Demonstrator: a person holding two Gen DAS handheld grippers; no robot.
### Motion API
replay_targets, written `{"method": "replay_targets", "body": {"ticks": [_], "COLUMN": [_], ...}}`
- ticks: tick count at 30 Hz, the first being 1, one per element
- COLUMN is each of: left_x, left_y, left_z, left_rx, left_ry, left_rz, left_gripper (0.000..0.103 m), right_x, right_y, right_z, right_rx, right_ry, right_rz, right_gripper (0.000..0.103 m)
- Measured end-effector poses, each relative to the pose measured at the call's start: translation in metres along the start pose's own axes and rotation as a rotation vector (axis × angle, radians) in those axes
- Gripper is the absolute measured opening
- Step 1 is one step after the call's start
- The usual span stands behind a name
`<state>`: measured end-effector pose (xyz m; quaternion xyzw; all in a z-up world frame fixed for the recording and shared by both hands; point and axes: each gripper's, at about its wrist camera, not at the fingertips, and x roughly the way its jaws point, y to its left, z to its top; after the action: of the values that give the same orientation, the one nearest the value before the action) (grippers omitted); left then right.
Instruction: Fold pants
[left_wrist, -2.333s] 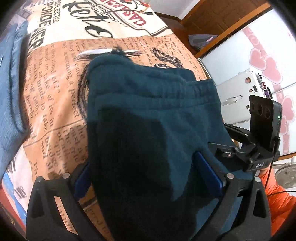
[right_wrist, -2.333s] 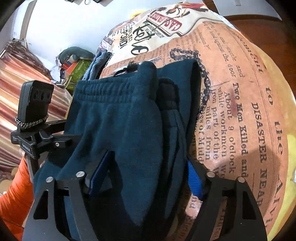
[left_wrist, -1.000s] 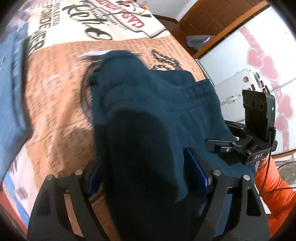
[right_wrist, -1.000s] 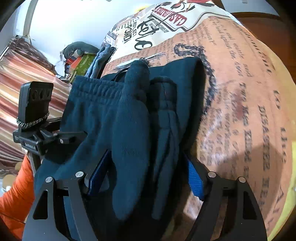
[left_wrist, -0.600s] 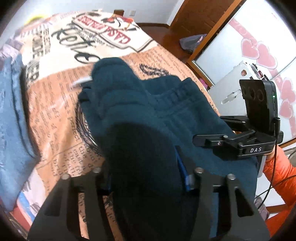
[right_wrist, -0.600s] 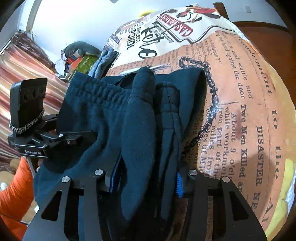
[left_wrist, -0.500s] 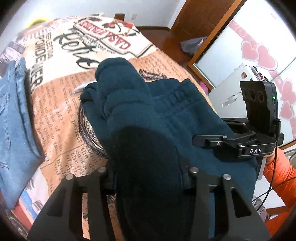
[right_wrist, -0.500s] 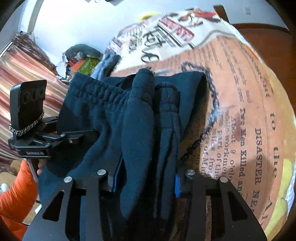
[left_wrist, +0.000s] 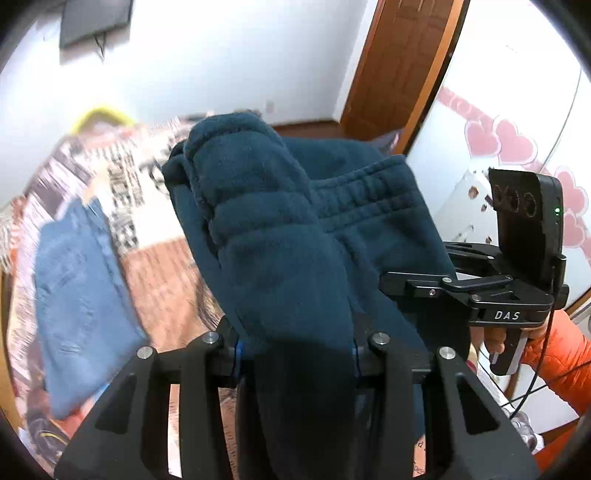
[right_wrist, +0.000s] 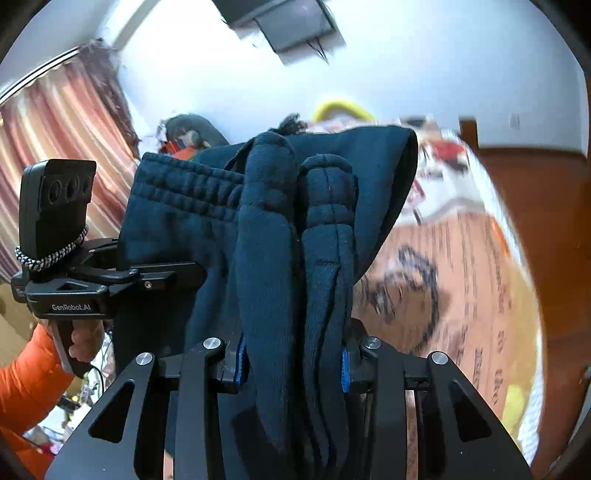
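Clearly, you had both tools biting into the dark teal pants (left_wrist: 280, 236) at this moment, and the garment was up off the newspaper-print bedspread (left_wrist: 162, 266), bunched into thick rolls between your two hands. Your left gripper (left_wrist: 295, 350) had its jaws closing on a fat wad of fleece, the blue pads pressed into it on both sides. Your right gripper (right_wrist: 291, 363) was doing the same, jaws closing on two stacked folds near the elastic waistband (right_wrist: 184, 188). Each wrist view showed the other tool just beside the cloth, with an orange sleeve (right_wrist: 26, 373) behind it.

To have done this step well, my judgement is that you needed the two grips level with each other, so the waistband hung straight and did not sag between them. Bulky fleece like this probably slips if only the outer layer is pinched, so a firm bite through every layer mattered. You also wanted the lifted bundle clear of the blue jeans (left_wrist: 77, 295) lying on the bedspread to the left in the left wrist view, before laying the pants down flat for a clean crease.
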<state>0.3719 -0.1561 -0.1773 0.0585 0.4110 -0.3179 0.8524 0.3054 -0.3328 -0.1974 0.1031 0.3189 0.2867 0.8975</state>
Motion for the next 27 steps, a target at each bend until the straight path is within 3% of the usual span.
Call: {"method": "replay_targets", "body": {"ticks": [11,20,27], "left_x": [-0.089,-0.128,-0.144], "left_y": [0.014,0.049,0.098], "left_z": [0.003,-0.012,-0.02], "left_rx": [-0.039,-0.071,-0.115], "left_ry": [-0.199,-0.269,-0.314], "left_rz": [0.081,0.179,0.234], "left_gripper": [0.038,0.038,0.038], "right_x": [-0.023,0.01,0.048], "right_y": [0.072,0.109,0.134], "right_z": [0.039,0.059,0.078], "right_rx": [-0.149,-0.174,-0.193], "right_ry": [-0.133,-0.143,-0.143], "right_rz": [0.027,0.083,0.133], "right_gripper": [0.033,0.033,0.033]}}
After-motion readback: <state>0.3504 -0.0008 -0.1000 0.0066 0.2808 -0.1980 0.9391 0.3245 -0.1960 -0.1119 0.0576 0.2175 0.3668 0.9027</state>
